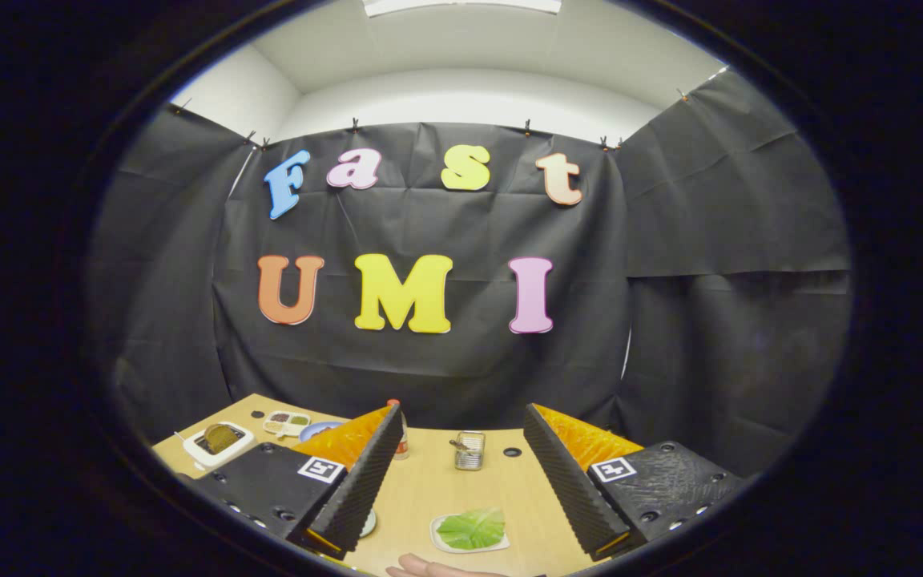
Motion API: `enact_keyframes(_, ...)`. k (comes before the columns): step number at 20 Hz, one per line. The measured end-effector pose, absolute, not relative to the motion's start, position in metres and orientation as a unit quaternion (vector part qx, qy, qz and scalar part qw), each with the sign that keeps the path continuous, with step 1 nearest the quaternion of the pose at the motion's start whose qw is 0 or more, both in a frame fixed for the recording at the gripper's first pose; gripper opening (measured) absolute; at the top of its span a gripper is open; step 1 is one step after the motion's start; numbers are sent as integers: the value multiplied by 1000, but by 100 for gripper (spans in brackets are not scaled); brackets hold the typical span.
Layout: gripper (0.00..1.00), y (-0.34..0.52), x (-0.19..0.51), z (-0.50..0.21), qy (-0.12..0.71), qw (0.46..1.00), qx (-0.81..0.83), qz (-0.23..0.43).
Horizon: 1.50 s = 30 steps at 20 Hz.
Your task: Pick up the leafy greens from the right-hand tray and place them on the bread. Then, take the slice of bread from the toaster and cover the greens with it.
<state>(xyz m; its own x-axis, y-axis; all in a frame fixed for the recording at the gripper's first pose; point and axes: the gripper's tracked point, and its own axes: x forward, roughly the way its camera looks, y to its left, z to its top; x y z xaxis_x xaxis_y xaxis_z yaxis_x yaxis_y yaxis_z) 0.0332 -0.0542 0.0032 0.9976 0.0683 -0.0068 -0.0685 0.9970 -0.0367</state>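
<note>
While the gripper (pixel 461 473) hangs above the wooden table (pixel 429 489), its two ridged black fingers (pixel 365 473) stand spread wide apart with nothing between their pads, so they grasp nothing. Between the fingers, low and close to the camera, a green leaf (pixel 472 529) lies flat on a small white tray (pixel 439 538); neither finger touches it. Just below that tray a person's fingertips (pixel 421 569) rest at the near edge of the table. Farther off, beyond the gap between the fingers, a small metal wire holder (pixel 469 450) stands upright on the wood, with a dark round hole (pixel 512 452) in the tabletop just to its right. Behind the left finger's tip a bottle with a red cap (pixel 394 405) shows in part. Past the left finger, toward the far corner of the table, a white toaster (pixel 217 443) holds a brown slice of bread (pixel 221 437) upright in its slot. Near it sits a small white dish (pixel 287 421) with several compartments, and next to that the rim of a blue plate (pixel 316 430) peeks out. A pale round edge (pixel 368 524) shows under the left finger; what it is I cannot tell.
</note>
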Motion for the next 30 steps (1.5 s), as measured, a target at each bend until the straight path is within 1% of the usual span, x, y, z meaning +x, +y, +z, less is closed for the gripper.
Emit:
enact_keyframes(12,96,-106,72,-17,6,998,-28,55)
enact_keyframes(18,96,-117,107,-51,39,998,-25,45)
enact_keyframes(23,96,-121,148,-112,91,994,-25,57)
enact_keyframes(30,96,-131,200,-251,232,969,-13,81)
